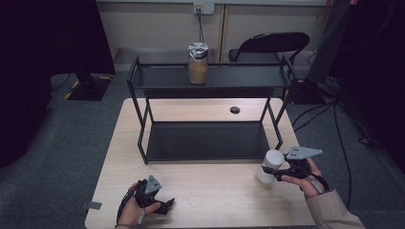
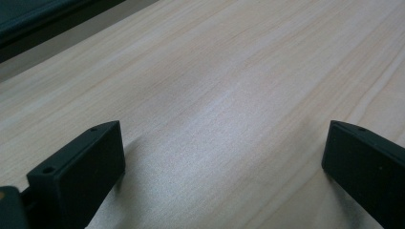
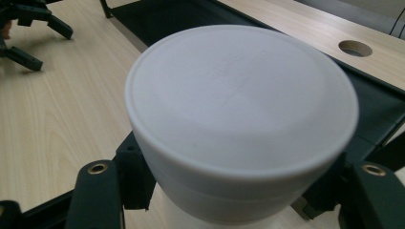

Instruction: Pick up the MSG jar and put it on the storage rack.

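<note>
Near the front left corner of the worktop: left gripper resting low, jaws spread wide over bare wood, empty. Toward the back edge, centred: black two-tier rack, with a jar of brown stuff on its top shelf. By the front right corner: right gripper clenched around a white canister, tilted, lid end leaning toward the rack's lower shelf. Likely destination just ahead and left of that right gripper, clearly the nearer one.

Black 2-tier rack on wooden table, lidded jar on top shelf, black chair behind
</note>
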Motion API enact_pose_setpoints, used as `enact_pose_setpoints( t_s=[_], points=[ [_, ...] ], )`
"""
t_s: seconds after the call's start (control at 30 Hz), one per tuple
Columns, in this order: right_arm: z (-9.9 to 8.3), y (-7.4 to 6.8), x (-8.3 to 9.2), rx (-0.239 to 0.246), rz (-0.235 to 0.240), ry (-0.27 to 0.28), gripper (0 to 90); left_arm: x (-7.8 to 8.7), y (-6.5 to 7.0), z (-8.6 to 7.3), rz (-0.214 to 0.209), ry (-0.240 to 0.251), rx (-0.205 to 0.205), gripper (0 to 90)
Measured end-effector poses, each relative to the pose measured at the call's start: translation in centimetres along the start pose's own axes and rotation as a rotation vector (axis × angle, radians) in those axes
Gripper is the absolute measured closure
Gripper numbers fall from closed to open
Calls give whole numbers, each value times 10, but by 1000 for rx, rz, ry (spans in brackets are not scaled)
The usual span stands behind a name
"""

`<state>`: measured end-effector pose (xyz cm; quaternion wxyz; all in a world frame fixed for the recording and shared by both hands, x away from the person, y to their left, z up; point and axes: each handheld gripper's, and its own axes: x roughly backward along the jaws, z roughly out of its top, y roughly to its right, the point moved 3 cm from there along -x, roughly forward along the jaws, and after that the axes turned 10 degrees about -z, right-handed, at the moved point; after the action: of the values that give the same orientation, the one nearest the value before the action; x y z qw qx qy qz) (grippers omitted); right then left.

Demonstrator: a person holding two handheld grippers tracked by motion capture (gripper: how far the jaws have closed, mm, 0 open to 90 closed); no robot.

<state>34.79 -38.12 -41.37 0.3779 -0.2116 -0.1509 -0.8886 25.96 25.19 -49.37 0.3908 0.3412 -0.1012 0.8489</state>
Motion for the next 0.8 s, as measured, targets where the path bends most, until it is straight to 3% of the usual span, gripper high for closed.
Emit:
enact_pose_setpoints(
  t_s=[0.3,0.43,0.8],
  points=[
    [25,1,6,33,39,-3,351,0,0,0,0,1,1,0],
    [35,4,8,25,60,1,352,0,0,0,0,0,0,0],
    [66,10,16,41,75,4,352,0,0,0,0,0,0,0]
  ],
)
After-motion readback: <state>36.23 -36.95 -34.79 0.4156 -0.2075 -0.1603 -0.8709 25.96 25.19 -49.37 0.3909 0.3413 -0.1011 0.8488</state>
